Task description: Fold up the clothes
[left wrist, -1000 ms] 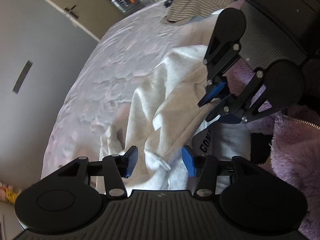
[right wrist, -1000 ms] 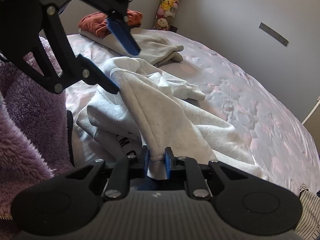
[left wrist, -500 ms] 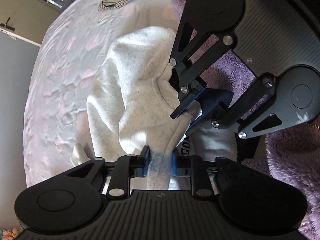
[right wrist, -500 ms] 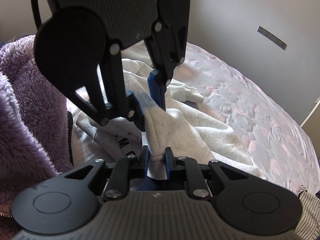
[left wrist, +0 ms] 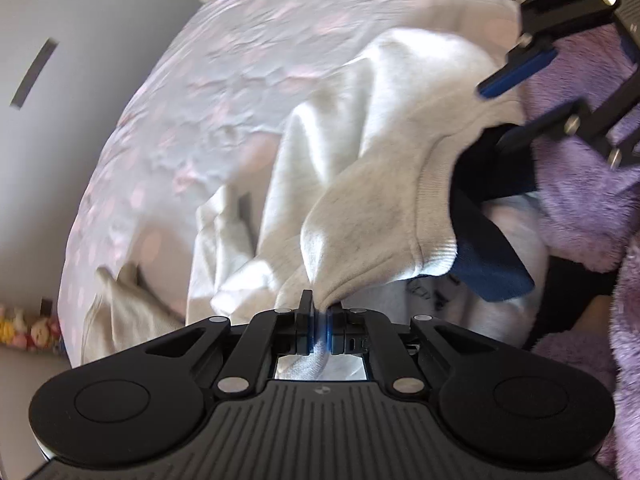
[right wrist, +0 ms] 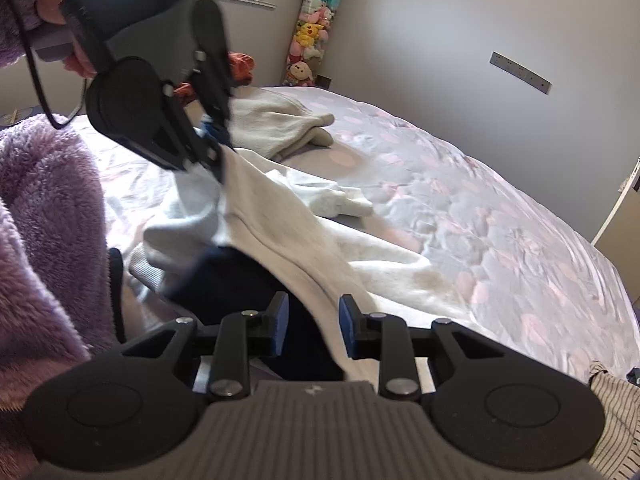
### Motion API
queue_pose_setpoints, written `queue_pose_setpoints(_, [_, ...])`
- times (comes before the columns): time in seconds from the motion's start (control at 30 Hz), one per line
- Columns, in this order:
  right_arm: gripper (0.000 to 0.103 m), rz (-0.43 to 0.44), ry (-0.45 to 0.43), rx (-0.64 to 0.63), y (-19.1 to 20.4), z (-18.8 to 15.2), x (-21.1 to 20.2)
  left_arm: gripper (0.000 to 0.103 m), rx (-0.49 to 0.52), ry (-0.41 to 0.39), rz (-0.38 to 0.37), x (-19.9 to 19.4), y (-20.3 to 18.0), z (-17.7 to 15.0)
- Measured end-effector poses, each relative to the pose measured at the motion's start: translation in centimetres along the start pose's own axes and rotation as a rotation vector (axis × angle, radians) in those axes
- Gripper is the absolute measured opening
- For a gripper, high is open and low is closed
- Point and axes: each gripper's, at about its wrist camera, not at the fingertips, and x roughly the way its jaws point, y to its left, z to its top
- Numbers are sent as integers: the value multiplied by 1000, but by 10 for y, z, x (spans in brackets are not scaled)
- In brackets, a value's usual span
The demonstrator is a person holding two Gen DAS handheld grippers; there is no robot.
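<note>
A light grey sweatshirt [left wrist: 360,152] with a ribbed hem and a navy lining lies crumpled on the bed and is lifted at one edge. My left gripper [left wrist: 318,314] is shut on a pinched fold of that edge; in the right wrist view the left gripper [right wrist: 212,140] hangs at the upper left with cloth trailing from it. My right gripper [right wrist: 312,328] has its jaws opening. The sweatshirt [right wrist: 288,232] runs loosely between its blue pads [right wrist: 280,320], which do not press on it. In the left wrist view the right gripper [left wrist: 516,108] sits at the upper right.
The pink-spotted bed cover [right wrist: 480,220] stretches to the right. A folded cream garment [right wrist: 280,120] and a rust-coloured one [right wrist: 240,66] lie at the far side. A striped garment [right wrist: 612,400] is at the near right corner. A person's purple fleece sleeve [right wrist: 40,220] fills the left. Plush toys [right wrist: 316,28] stand by the wall.
My left gripper went from open to shut on the sweatshirt edge and moved away from the right gripper. The right gripper, earlier shut on the cloth, has let go and its pads stand apart.
</note>
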Motion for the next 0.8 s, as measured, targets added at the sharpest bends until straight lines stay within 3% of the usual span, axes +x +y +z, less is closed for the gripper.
queue_pose_setpoints(0.13, [31,5,32,-68,-23,-9,-2,4,-83,3,26,3,20,-11])
queue_pose_setpoints(0.37, [32,68,128,-432,-49,-20,-10,4,-172,-25,22,5,37,-26])
queue_pose_setpoints(0.5, [43,145,190,-635,-51,-20,1,4,-179,-45,13,6,38,-29])
queue_pose_setpoints(0.6, [43,197,241,-763,-50,-20,15,4,-189,-61,3,9,41,-30])
queue_pose_setpoints(0.8, [42,286,309,-868,-51,-19,50,4,-209,-87,-20,13,46,-35])
